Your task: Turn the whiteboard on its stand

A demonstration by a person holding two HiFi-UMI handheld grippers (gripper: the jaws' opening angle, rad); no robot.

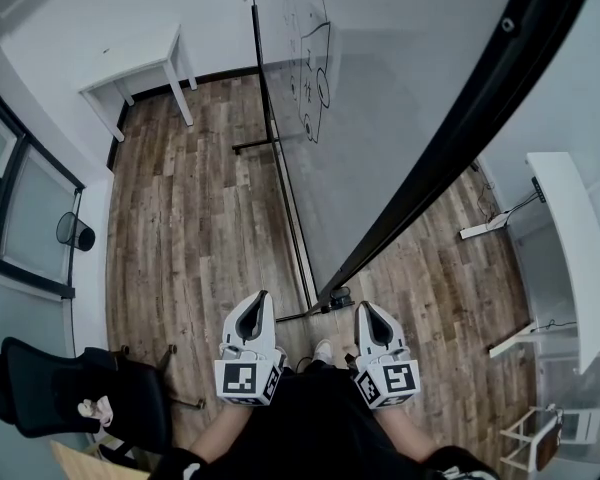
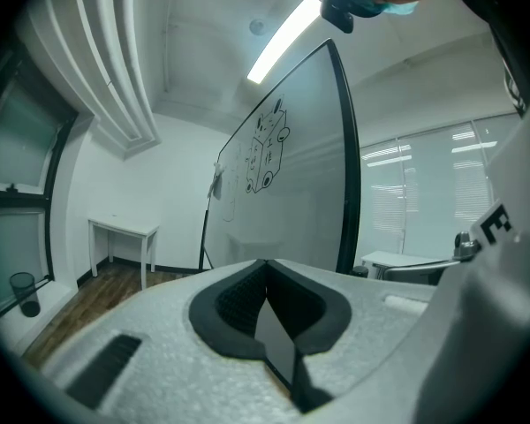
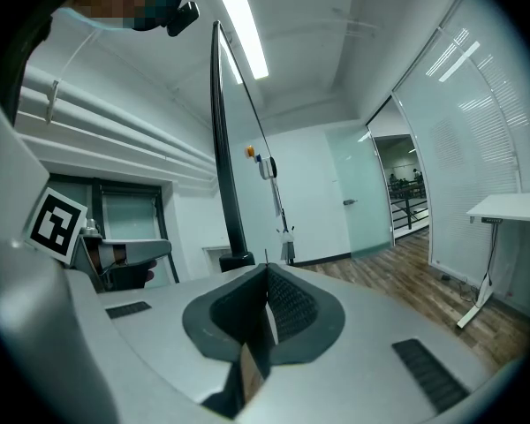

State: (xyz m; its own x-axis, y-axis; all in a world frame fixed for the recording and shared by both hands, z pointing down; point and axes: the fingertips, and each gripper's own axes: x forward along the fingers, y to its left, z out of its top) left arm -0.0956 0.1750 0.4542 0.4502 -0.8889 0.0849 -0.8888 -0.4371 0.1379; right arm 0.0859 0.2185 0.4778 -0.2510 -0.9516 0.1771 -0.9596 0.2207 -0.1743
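The whiteboard [image 1: 380, 88], with black drawings on it and a black frame, stands in front of me on its wheeled stand [image 1: 280, 168]. Its near edge runs as a dark bar [image 1: 450, 138] down toward my grippers. Close to my body, the left gripper [image 1: 257, 295] is shut on nothing, short of the board's lower corner. Beside that corner, the right gripper [image 1: 363, 306] is shut too and holds nothing. In the left gripper view the drawn face of the whiteboard [image 2: 291, 184] rises beyond the closed left gripper [image 2: 265, 261]. In the right gripper view the whiteboard's [image 3: 225, 175] edge stands behind the closed right gripper [image 3: 267, 268].
A white table [image 1: 140, 68] stands by the far wall, a black mesh bin [image 1: 75, 231] by the left windows. A black chair [image 1: 80, 398] is at my lower left, and a long white desk [image 1: 570, 238] at the right. A glass door [image 3: 353, 193] lies behind the board.
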